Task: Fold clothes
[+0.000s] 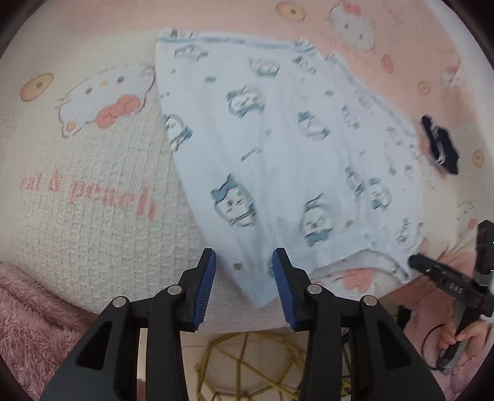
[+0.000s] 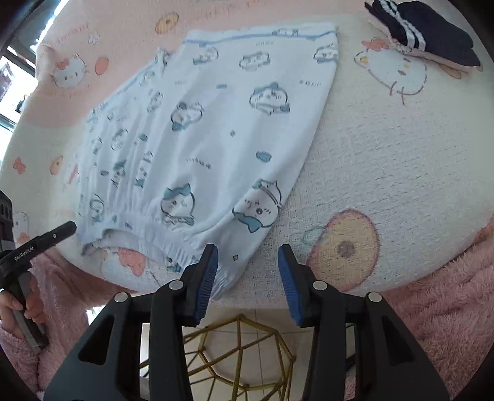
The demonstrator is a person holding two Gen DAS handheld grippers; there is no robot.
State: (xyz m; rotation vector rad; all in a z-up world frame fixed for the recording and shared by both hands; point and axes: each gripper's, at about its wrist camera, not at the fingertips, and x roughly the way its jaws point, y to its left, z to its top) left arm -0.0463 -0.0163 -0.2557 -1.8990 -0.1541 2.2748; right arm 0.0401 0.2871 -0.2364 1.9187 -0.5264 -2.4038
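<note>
A light blue garment [image 1: 278, 138] printed with cartoon animals lies flat on the blanket-covered table [image 1: 92, 240], its elastic waistband toward the near edge. My left gripper [image 1: 246, 262] is open, and its blue pads stand on either side of the garment's near corner, which hangs over the table edge. My right gripper [image 2: 248, 256] is open too, at the other waistband corner. That corner of the garment [image 2: 216, 123] lies against the right gripper's left pad [image 2: 208, 277], and the gap shows mostly blanket. Each view shows the other gripper from the side: the right gripper [image 1: 432, 271] and the left gripper [image 2: 52, 236].
A folded dark navy garment [image 2: 432, 27] with white stripes rests on a pink one at the far corner of the table. Below the near table edge stands a gold wire frame [image 2: 237, 354]. Hands in fluffy pink sleeves [image 2: 61, 293] hold the grippers.
</note>
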